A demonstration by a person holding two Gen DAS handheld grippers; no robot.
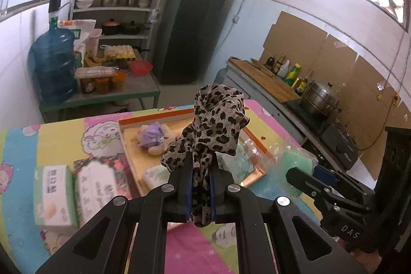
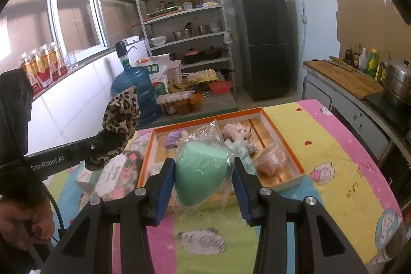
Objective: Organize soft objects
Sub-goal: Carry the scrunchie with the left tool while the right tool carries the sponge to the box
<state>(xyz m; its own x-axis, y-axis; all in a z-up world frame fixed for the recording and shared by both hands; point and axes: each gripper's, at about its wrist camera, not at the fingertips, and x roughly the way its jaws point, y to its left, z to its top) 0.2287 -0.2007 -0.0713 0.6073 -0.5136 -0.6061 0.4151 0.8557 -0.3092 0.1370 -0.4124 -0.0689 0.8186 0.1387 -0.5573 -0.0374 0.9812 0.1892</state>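
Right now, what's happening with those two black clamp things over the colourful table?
A person is sorting soft things with a handheld gripper in each hand. The left gripper is shut on a leopard-print cloth. The right gripper clamps a green sponge in clear wrap. Both hang above the table, near the orange-rimmed tray, which holds a purple plush toy and other soft items.

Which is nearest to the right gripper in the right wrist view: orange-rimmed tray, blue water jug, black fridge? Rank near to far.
From the right gripper, whose jaws are closed on a bagged green sponge:
1. Orange-rimmed tray, on the table just ahead.
2. Blue water jug, beyond the table, to the left.
3. Black fridge, against the back wall, to the right.
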